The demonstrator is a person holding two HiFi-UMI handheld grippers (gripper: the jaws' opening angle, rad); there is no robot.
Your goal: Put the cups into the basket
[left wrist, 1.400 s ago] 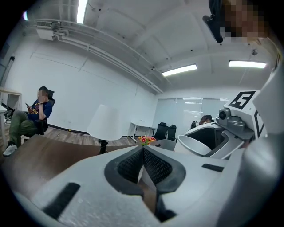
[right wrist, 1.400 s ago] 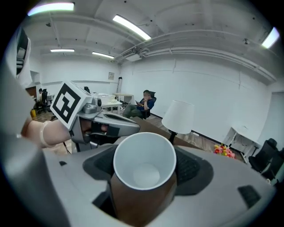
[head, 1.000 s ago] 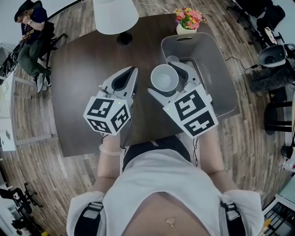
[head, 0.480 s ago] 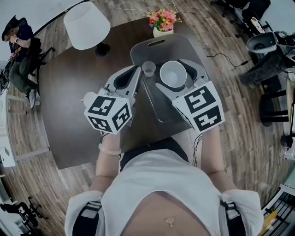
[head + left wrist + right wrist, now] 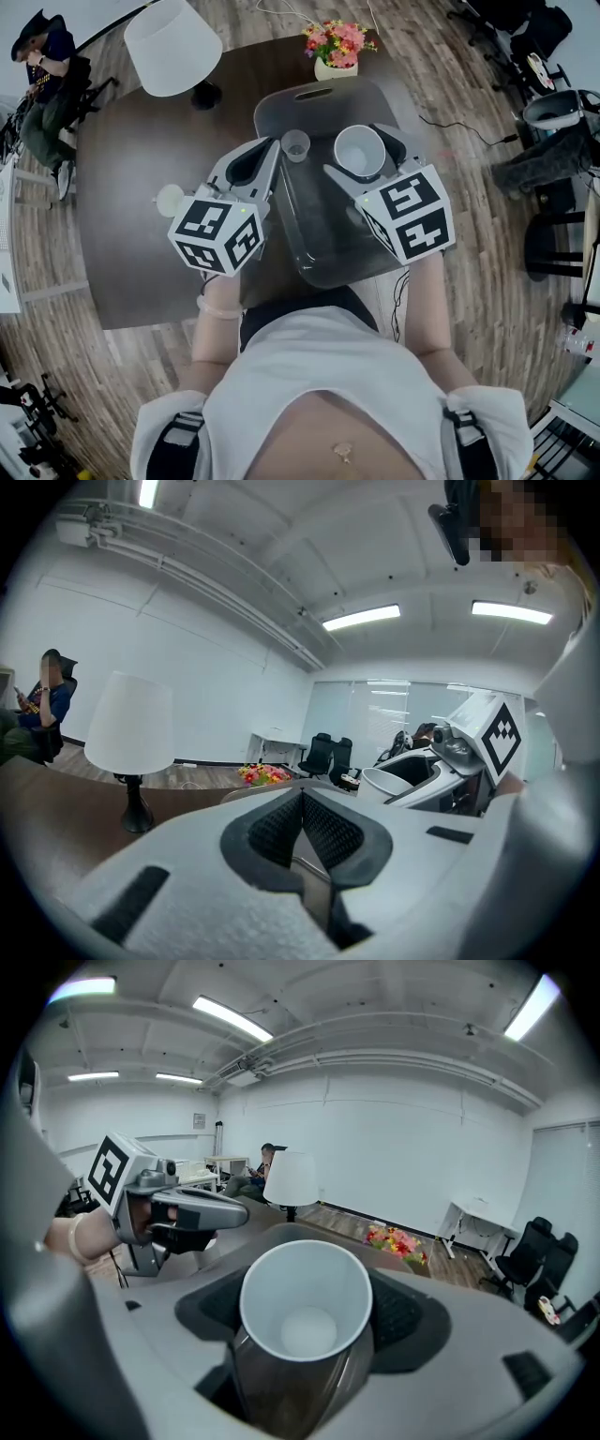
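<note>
The right gripper [image 5: 367, 157] is clamped on a cup [image 5: 305, 1312], white inside, which is held over the far part of the grey basket [image 5: 323, 234]. A small clear cup [image 5: 295, 145] is seen inside the basket, just beside it. The left gripper [image 5: 266, 150] is held at the basket's left edge, with its jaws closed together and nothing between them. The basket is placed on a dark table [image 5: 141, 187].

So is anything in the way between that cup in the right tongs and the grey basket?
Nothing visible. The white-lined dark cup, clamped in the right tongs, hangs over the open grey plastic basket; the small clear cup inside sits off to its left in the head view.
</note>
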